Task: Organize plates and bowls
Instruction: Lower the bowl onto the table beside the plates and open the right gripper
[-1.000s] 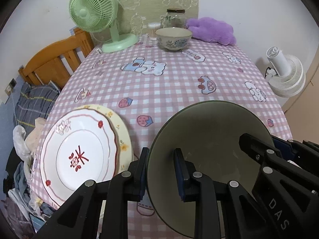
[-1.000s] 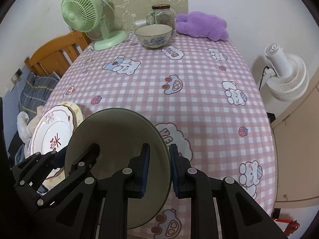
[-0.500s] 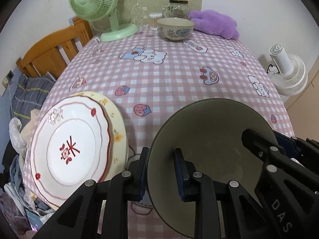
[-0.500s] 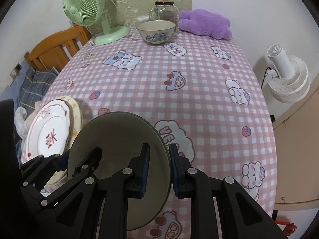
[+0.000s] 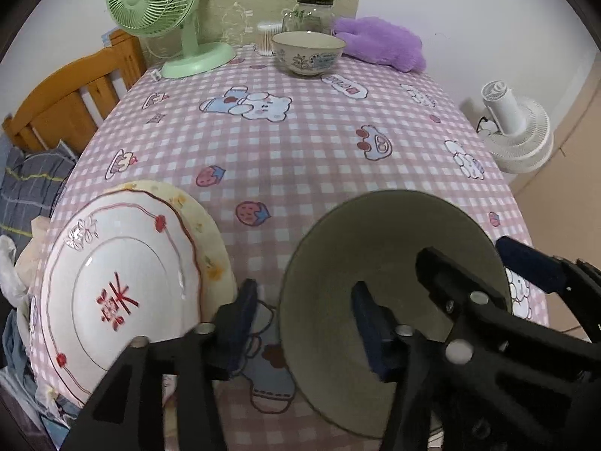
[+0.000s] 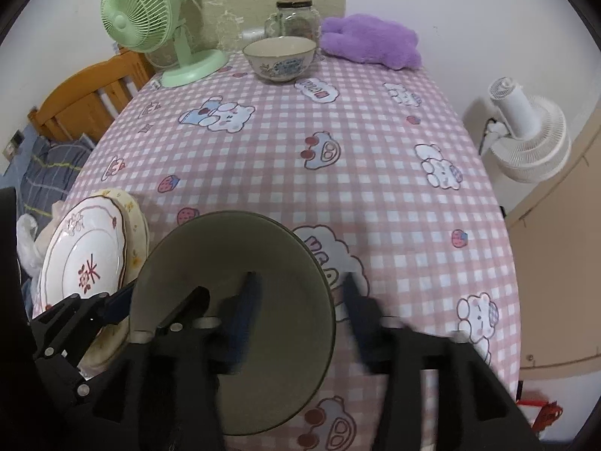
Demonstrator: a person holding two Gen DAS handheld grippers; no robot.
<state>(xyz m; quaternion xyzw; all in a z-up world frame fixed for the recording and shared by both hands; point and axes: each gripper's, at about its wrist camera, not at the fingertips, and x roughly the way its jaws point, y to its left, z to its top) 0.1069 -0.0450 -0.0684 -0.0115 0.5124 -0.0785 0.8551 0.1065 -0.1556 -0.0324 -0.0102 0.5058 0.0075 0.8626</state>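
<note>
Both claws opening around the rim of a dark olive-green plate on the pink checked desk.

Left wrist view: the left claw [image 5: 302, 317] is opening, its pads straddling the left rim of the dark olive-green round plate [image 5: 379, 255] without pressing it; a white red-patterned plate [image 5: 112, 285] lies stacked on a cream plate [image 5: 210, 233] just left.
Right wrist view: the right claw [image 6: 300, 308] is opening astride the olive plate's right rim; a floral ceramic bowl [image 6: 280, 58] stands far back.

Left hand-held gripper [image 5: 304, 314], right hand-held gripper [image 6: 300, 306]: jaws opening.
</note>
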